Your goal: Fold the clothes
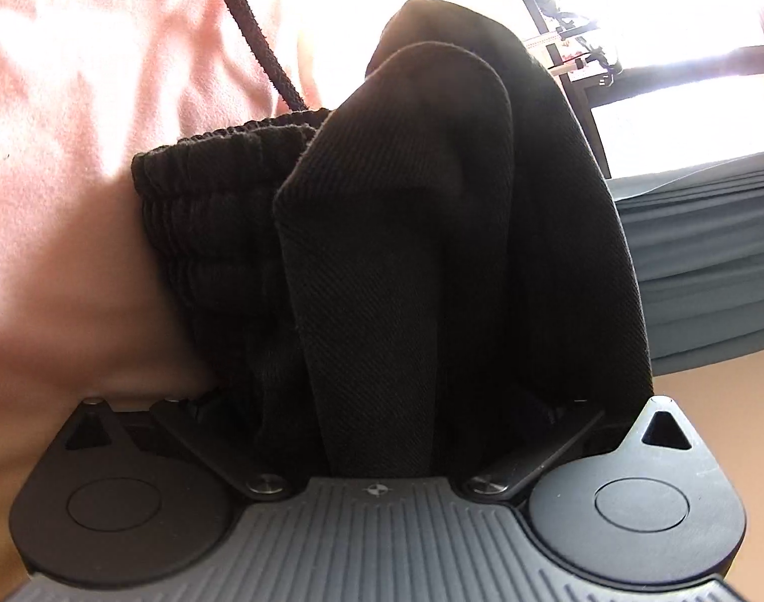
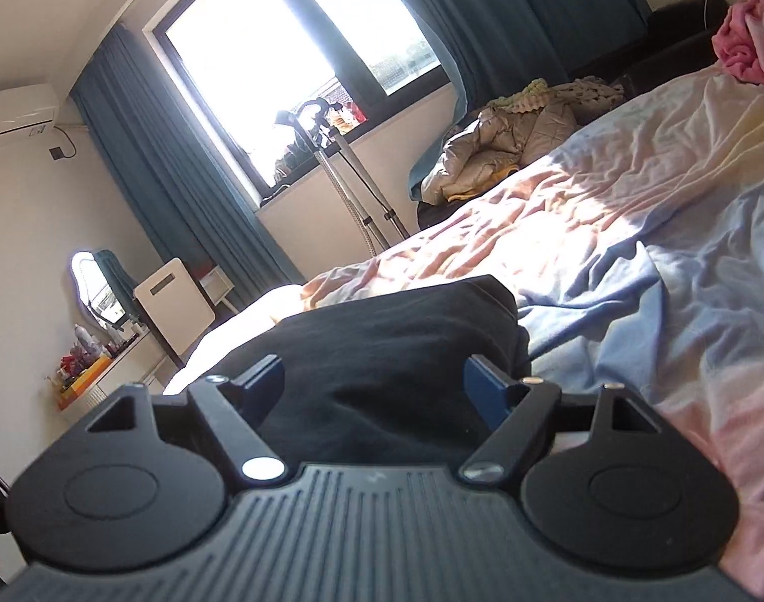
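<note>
The left gripper point(image 1: 377, 401) stands spread wide, with a thick bundle of the black trousers point(image 1: 407, 231) filling the whole gap between its jaws; the fingertips are buried under the cloth, so I cannot tell whether the pads press on it. The folded fabric rises straight up in front of the camera, its ribbed elastic waistband point(image 1: 206, 190) to the left, and a black drawstring point(image 1: 254, 30) trails away from the waistband over the pink sheet point(image 1: 81, 100) of the bed. To the right lies a stack of grey-blue folded fabric point(image 1: 708, 261) below a bright window.

The right gripper point(image 2: 377, 381) has its jaws parted, the blue pads point(image 2: 487, 386) standing clear at either side of the black trousers point(image 2: 392, 341), which lie between them on the bed. Beyond, the rumpled sheet point(image 2: 608, 210) runs pink, blue and pale yellow toward a heap of beige quilted clothing point(image 2: 502, 145) and a pink bundle point(image 2: 748, 40) at the far corner. Blue curtains point(image 2: 146, 170) frame the window point(image 2: 281, 50) at the back
</note>
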The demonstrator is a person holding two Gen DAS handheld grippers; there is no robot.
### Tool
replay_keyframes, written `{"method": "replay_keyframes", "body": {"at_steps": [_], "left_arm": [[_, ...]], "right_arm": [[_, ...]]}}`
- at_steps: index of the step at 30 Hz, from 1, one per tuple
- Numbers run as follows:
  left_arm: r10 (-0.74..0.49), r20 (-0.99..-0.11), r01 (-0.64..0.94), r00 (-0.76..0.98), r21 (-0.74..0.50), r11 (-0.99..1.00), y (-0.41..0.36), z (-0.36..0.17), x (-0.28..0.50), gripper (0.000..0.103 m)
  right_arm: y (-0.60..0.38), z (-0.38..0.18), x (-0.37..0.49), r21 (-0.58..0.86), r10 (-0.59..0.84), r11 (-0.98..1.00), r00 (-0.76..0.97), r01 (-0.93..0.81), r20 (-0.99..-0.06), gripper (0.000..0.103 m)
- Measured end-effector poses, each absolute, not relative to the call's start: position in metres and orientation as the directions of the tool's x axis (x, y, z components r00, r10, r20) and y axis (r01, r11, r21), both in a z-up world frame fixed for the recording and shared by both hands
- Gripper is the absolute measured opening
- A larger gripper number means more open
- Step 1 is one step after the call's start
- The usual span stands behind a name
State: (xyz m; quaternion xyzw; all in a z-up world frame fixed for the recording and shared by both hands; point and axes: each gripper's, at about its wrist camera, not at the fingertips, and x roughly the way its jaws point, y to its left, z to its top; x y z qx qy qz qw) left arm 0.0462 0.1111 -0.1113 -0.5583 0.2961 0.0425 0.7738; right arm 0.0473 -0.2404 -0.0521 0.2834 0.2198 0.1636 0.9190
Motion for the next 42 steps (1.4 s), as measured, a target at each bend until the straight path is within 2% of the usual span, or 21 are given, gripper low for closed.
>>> {"method": "replay_keyframes", "body": {"at_steps": [2, 4, 8, 13, 15, 23, 25, 26, 28, 30, 31, 33, 36, 42], "left_arm": [[-0.284, -0.436, -0.344, 0.854, -0.883, 0.319, 0.116, -0.110, 0.040, 0.101], [-0.304, -0.376, -0.275, 0.875, -0.904, 0.327, 0.115, -0.102, 0.035, 0.098], [-0.345, -0.299, -0.146, 0.890, -0.902, 0.406, 0.105, -0.085, 0.031, 0.097], [-0.312, -0.427, -0.286, 0.849, -0.867, 0.408, 0.108, -0.101, 0.044, 0.097], [-0.308, -0.462, -0.341, 0.832, -0.862, 0.375, 0.113, -0.110, 0.049, 0.098], [-0.269, -0.445, -0.340, 0.854, -0.869, 0.358, 0.109, -0.109, 0.050, 0.098], [-0.261, -0.447, -0.334, 0.856, -0.862, 0.380, 0.097, -0.103, 0.032, 0.096], [-0.252, -0.455, -0.337, 0.854, -0.853, 0.399, 0.095, -0.100, 0.031, 0.093], [-0.217, -0.483, -0.349, 0.848, -0.818, 0.458, 0.090, -0.091, 0.027, 0.068], [-0.203, -0.488, -0.343, 0.849, -0.801, 0.491, 0.088, -0.087, 0.022, 0.055], [-0.198, -0.488, -0.339, 0.850, -0.795, 0.504, 0.087, -0.085, 0.019, 0.050], [-0.197, -0.479, -0.324, 0.855, -0.791, 0.518, 0.086, -0.080, 0.011, 0.043], [-0.188, -0.459, -0.292, 0.868, -0.780, 0.553, 0.082, -0.065, -0.004, 0.035], [-0.197, -0.407, -0.214, 0.892, -0.764, 0.609, 0.071, -0.009, -0.033, 0.029]], "right_arm": [[-0.251, -0.076, 0.066, 0.660, 0.423, 0.746, 0.828, -0.088, -0.368, 0.080], [-0.260, -0.094, 0.078, 0.727, 0.438, 0.686, 0.813, -0.027, -0.383, 0.080], [-0.266, -0.115, 0.091, 0.806, 0.480, 0.592, 0.798, 0.011, -0.364, 0.082], [-0.266, -0.125, 0.102, 0.878, 0.550, 0.479, 0.783, -0.010, -0.291, 0.083], [-0.262, -0.128, 0.109, 0.881, 0.572, 0.474, 0.764, -0.012, -0.298, 0.085], [-0.253, -0.134, 0.135, 0.894, 0.637, 0.447, 0.712, -0.030, -0.294, 0.096], [-0.251, -0.134, 0.137, 0.886, 0.642, 0.461, 0.706, -0.043, -0.300, 0.096], [-0.250, -0.133, 0.137, 0.881, 0.636, 0.470, 0.710, -0.047, -0.302, 0.093], [-0.248, -0.133, 0.134, 0.878, 0.621, 0.477, 0.723, -0.043, -0.302, 0.081], [-0.246, -0.131, 0.132, 0.869, 0.604, 0.493, 0.733, -0.035, -0.313, 0.060], [-0.245, -0.129, 0.130, 0.867, 0.595, 0.497, 0.740, -0.034, -0.312, 0.056], [-0.243, -0.124, 0.125, 0.862, 0.579, 0.506, 0.754, -0.035, -0.310, 0.048], [-0.239, -0.109, 0.113, 0.846, 0.558, 0.531, 0.774, -0.057, -0.298, 0.043], [-0.233, -0.060, 0.083, 0.800, 0.541, 0.583, 0.802, -0.142, -0.251, 0.040]]}}
